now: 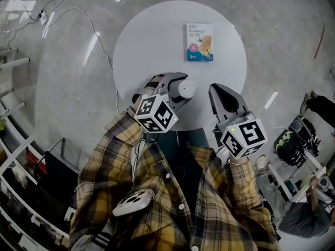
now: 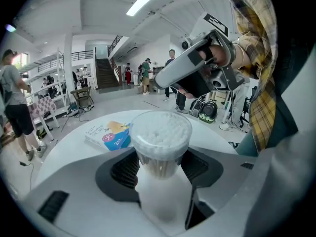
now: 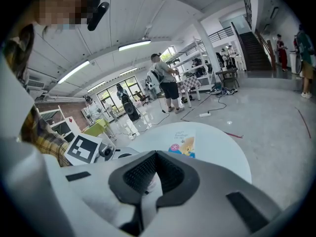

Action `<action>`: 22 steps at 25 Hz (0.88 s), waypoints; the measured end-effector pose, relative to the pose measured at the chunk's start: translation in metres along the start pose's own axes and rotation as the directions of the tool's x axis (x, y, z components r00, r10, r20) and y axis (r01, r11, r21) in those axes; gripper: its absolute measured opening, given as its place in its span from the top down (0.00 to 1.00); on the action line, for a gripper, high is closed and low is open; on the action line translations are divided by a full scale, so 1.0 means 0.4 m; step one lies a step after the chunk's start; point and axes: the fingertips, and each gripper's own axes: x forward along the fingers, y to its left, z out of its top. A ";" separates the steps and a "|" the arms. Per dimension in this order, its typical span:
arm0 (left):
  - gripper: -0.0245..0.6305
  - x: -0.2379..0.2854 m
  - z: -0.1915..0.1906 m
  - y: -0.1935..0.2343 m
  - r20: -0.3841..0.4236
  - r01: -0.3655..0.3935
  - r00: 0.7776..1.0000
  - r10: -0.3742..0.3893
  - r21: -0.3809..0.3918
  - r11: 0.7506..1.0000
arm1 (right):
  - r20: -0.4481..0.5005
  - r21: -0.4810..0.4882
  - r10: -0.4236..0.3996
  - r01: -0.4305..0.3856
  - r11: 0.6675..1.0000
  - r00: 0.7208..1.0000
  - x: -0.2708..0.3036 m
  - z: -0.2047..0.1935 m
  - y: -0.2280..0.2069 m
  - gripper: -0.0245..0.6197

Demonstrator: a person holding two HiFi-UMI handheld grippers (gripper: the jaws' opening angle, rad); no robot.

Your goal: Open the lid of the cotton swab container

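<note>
The cotton swab container (image 2: 160,137) is a clear round tub packed with swabs, and its clear lid is on. It sits between the jaws of my left gripper (image 2: 160,168), whose pads press on its sides below the lid. From the head view the container (image 1: 187,89) shows at the tip of the left gripper (image 1: 177,88), over the near part of the white round table (image 1: 152,41). My right gripper (image 1: 218,91) hangs beside it to the right, shut with nothing in it. In its own view the right gripper (image 3: 156,172) has its jaws together.
A blue and white bandage box (image 1: 200,42) lies flat on the far side of the table, also seen as the box (image 2: 111,134) and the box (image 3: 182,146). Polished floor surrounds the table. Racks, bags and several people stand farther off.
</note>
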 end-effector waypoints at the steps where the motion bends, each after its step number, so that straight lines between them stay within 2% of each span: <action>1: 0.55 -0.007 0.009 -0.002 0.005 0.001 1.000 -0.001 -0.001 1.000 | 0.004 -0.003 -0.001 0.001 1.000 1.000 -0.003 0.006 0.003 0.94; 8: 0.55 -0.075 0.091 0.018 0.050 -0.037 0.998 0.038 -0.029 0.999 | 0.051 -0.033 0.008 -0.006 0.999 0.999 -0.029 0.074 0.023 0.94; 22: 0.55 -0.286 0.258 0.038 0.061 -0.139 0.988 0.143 -0.059 0.989 | 0.144 -0.108 0.081 -0.066 0.992 0.986 -0.120 0.245 0.131 0.94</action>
